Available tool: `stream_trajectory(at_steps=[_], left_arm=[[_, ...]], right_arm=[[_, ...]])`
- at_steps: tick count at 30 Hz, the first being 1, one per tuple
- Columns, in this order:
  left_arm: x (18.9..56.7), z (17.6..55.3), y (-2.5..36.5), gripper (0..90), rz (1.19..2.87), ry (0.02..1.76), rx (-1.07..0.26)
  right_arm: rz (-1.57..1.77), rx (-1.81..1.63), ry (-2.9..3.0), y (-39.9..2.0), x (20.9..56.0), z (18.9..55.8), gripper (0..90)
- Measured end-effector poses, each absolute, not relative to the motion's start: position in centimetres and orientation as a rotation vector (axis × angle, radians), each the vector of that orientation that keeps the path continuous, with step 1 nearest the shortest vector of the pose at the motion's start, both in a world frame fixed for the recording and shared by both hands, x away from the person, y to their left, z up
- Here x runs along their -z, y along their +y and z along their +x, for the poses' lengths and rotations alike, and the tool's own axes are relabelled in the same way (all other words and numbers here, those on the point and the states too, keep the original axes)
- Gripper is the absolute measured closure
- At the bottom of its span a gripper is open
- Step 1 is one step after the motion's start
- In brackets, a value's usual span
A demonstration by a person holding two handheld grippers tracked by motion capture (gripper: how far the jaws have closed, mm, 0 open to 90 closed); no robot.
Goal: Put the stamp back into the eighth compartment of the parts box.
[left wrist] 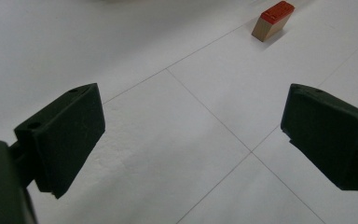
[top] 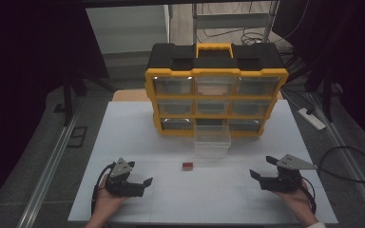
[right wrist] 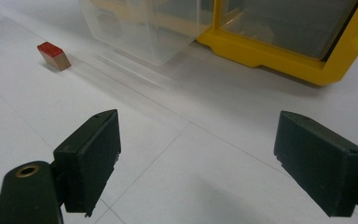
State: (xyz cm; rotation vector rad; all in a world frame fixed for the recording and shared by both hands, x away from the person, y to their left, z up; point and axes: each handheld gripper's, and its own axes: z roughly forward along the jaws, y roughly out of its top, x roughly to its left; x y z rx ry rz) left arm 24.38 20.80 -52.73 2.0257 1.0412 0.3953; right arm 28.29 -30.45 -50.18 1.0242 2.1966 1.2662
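Two grippers rest low near the table's near edge, and neither has anything in it. Your left gripper (top: 145, 183) sits toward the near left corner with its jaws spread wide over bare surface; your right gripper (top: 256, 174) sits toward the near right corner, jaws just as wide apart and empty.

Between them, a little farther from you and near the middle of the white table (top: 123, 142), lies the small red-topped wooden block (top: 187, 165), apart from both grippers. Beyond it the clear drawer (top: 212, 141) stands pulled out of the bottom middle slot of the yellow and black organizer (top: 215, 95), which sits at the far edge.

You look to be at the start: the block is untouched and the drawer is open and waiting. The next move likely calls for bringing one gripper in over the block, lining its jaws across the short sides, then pinching it before lifting toward the drawer.

The table is white with thin seam lines. Around it the room is dim, with dark curtains (top: 28, 47) at the sides and cables (top: 351, 164) on the grey floor.
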Motion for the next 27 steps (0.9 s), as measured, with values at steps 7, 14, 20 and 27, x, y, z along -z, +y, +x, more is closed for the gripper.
stream_trajectory(at_steps=[7, 14, 20, 27], left_arm=[[52.7, 24.3, 20.8, 6.4, 2.033, 1.037, -0.399], [52.8, 24.4, 20.7, 6.6, 2.037, 1.035, -0.395], [52.8, 24.4, 20.7, 6.7, 2.042, 1.031, -0.398], [52.9, 24.4, 20.6, 6.7, 2.048, 1.017, -0.389]], right_arm=[[1.02, -1.247, 2.205, -30.3, 50.3, 28.3, 15.6], [1.01, -1.249, 2.197, -30.3, 50.2, 28.3, 17.0], [0.957, -1.256, 2.192, -29.8, 49.8, 28.0, 17.6], [0.932, -1.272, 2.195, -29.1, 49.3, 27.9, 18.3]])
